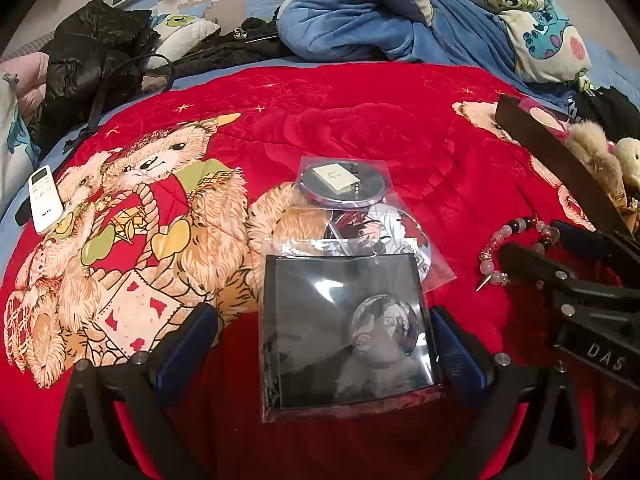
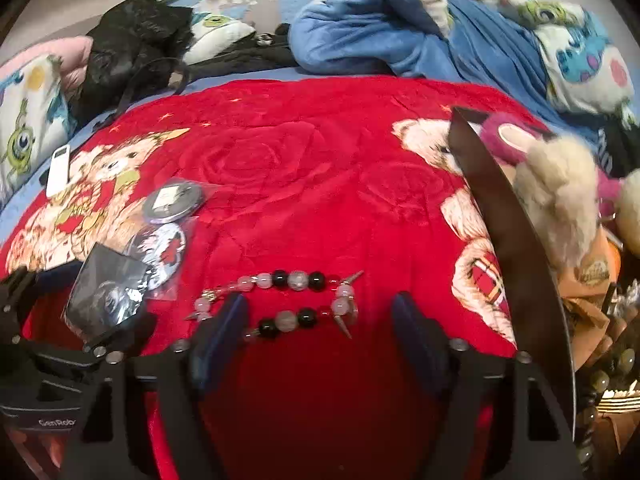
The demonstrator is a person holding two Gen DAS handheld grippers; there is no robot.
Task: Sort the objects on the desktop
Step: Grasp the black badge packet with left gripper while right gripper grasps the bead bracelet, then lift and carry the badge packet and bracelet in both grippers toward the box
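Note:
A black card with a round badge in a clear sleeve [image 1: 348, 332] lies on the red teddy-bear blanket [image 1: 340, 120]. My left gripper [image 1: 323, 314] is open around it: the right pad [image 1: 460, 352] sits at the sleeve's edge, the left pad [image 1: 188, 344] stands apart from it. The same sleeve [image 2: 108, 292] shows at the left of the right wrist view. A bracelet of pink, clear and black beads with metal spikes [image 2: 288, 300] lies folded on the blanket. My right gripper [image 2: 320, 308] is open over it, the left finger [image 2: 220, 332] covering its left end and the right finger clear of it.
Two more bagged round badges [image 1: 342, 182] [image 1: 380, 232] lie just beyond the sleeve. A white remote [image 1: 44, 200] rests at the left edge. A dark-rimmed box [image 2: 504, 220] with plush toys [image 2: 560, 192] stands at the right. A black jacket [image 1: 96, 52] and a blue blanket [image 1: 380, 12] lie behind.

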